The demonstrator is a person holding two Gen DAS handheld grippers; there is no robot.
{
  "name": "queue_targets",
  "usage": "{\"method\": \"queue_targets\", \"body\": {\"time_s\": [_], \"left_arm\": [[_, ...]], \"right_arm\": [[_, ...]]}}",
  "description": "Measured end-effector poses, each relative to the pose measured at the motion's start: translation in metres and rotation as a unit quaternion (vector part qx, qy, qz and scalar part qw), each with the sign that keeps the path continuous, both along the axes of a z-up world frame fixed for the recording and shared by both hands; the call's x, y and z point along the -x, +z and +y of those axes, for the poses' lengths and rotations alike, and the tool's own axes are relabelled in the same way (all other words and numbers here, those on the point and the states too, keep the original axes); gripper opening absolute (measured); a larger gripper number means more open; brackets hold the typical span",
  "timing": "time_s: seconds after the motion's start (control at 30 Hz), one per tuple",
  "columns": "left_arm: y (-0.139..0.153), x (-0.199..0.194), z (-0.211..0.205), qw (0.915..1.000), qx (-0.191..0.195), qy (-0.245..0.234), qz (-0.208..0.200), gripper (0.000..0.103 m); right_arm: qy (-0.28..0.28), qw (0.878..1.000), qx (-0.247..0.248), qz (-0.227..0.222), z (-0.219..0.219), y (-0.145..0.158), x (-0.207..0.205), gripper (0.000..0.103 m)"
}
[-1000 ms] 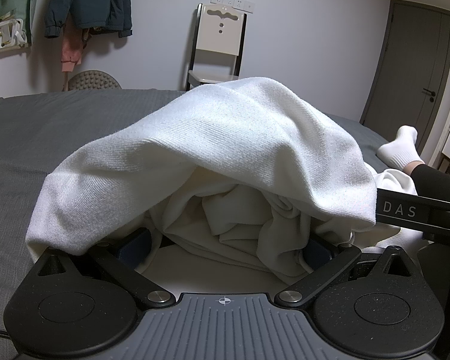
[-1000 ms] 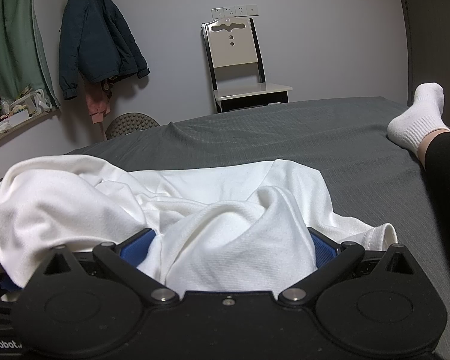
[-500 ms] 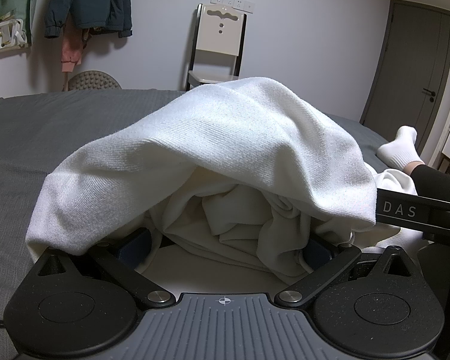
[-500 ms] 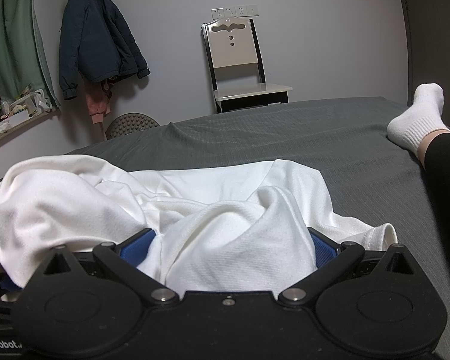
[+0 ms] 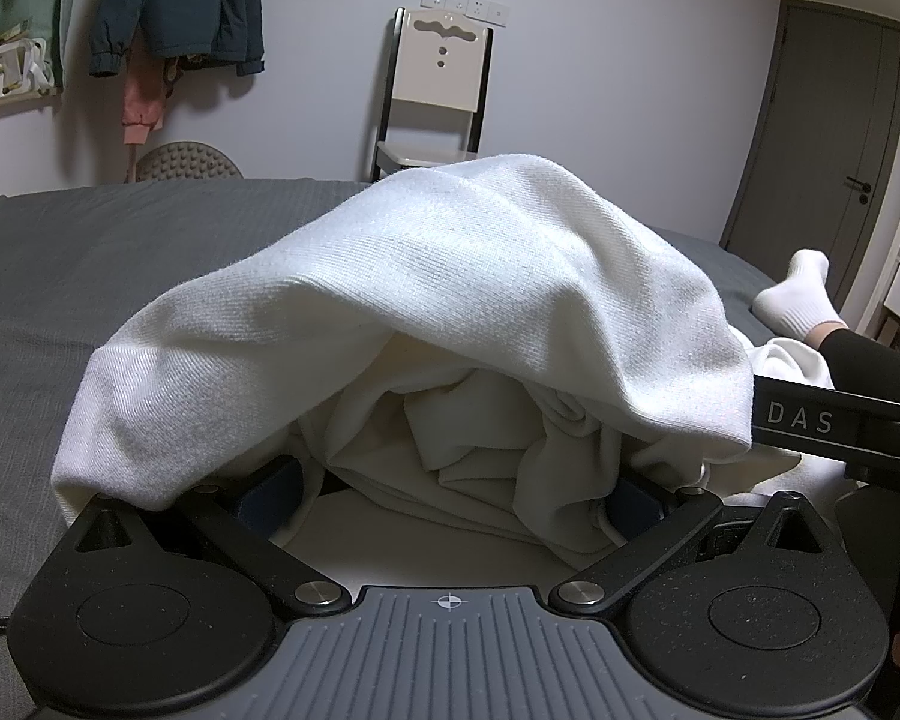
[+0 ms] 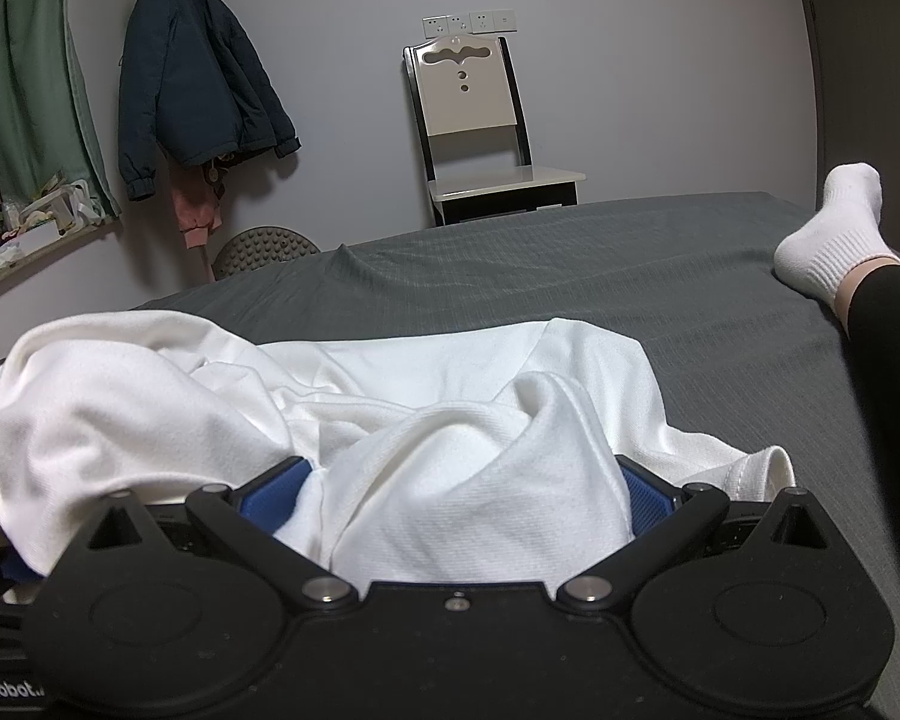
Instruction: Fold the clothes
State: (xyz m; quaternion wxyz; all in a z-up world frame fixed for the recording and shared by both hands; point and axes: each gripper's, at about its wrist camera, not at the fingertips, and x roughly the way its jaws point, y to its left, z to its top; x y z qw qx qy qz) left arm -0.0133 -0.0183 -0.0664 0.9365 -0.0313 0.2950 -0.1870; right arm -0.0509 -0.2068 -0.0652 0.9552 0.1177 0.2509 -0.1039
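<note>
- White garment (image 5: 450, 300) lies bunched on the grey bed (image 5: 120, 252); in my left wrist view it rises as a hump across the centre, folds tucked beneath from 5 to 7 o'clock.
- In my right wrist view the same white garment (image 6: 450, 468) spreads flatter, a rumpled heap at 9 o'clock and a hemmed edge at 4 o'clock lying on the bed (image 6: 630, 252).
- Left gripper (image 5: 450, 480): fingers set wide apart, blue pads (image 5: 270, 480) partly under the cloth; fabric lies between them and over them. I see no pinch on the cloth.
- Right gripper (image 6: 462, 492): fingers likewise spread, blue pads (image 6: 270, 489) at either side of a raised fold that fills the gap. Jaws stand apart, cloth loose between them.
- At 3 o'clock in the left view, a black bar lettered "DAS" (image 5: 810, 420) touches the garment's edge; part of the other tool, as far as I can tell.
- Person's leg (image 6: 882, 324) in black with a white sock (image 6: 834, 240) rests on the bed at 2 to 3 o'clock, well apart from the garment.
- Beyond the bed at 12 o'clock: a chair (image 6: 474, 138) with pale back against the wall, sockets above it.
- At 10 to 11 o'clock: dark jacket (image 6: 192, 84) hanging, a pink item below it, green curtain (image 6: 18, 90) at the far edge.
- Grey door (image 5: 822, 132) at 2 o'clock in the left view.
</note>
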Motion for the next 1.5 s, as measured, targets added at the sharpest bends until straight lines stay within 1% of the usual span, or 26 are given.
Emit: {"method": "queue_targets", "body": {"time_s": [1.27, 1.37, 1.5], "left_arm": [[0.0029, -0.0011, -0.0033, 1.0, 0.0, 0.001, 0.001, 0.103], [0.0022, -0.0005, -0.003, 1.0, 0.0, 0.001, 0.001, 0.103], [0.0028, 0.0011, -0.0016, 1.0, -0.001, 0.0, 0.001, 0.103]], "right_arm": [[-0.001, 1.0, -0.001, 0.004, -0.0008, 0.0021, -0.0029, 0.103], [0.001, 1.0, -0.004, 0.005, -0.0017, 0.0015, -0.0029, 0.103], [0.005, 1.0, -0.021, 0.003, -0.0067, 0.0006, -0.0008, 0.103]]}}
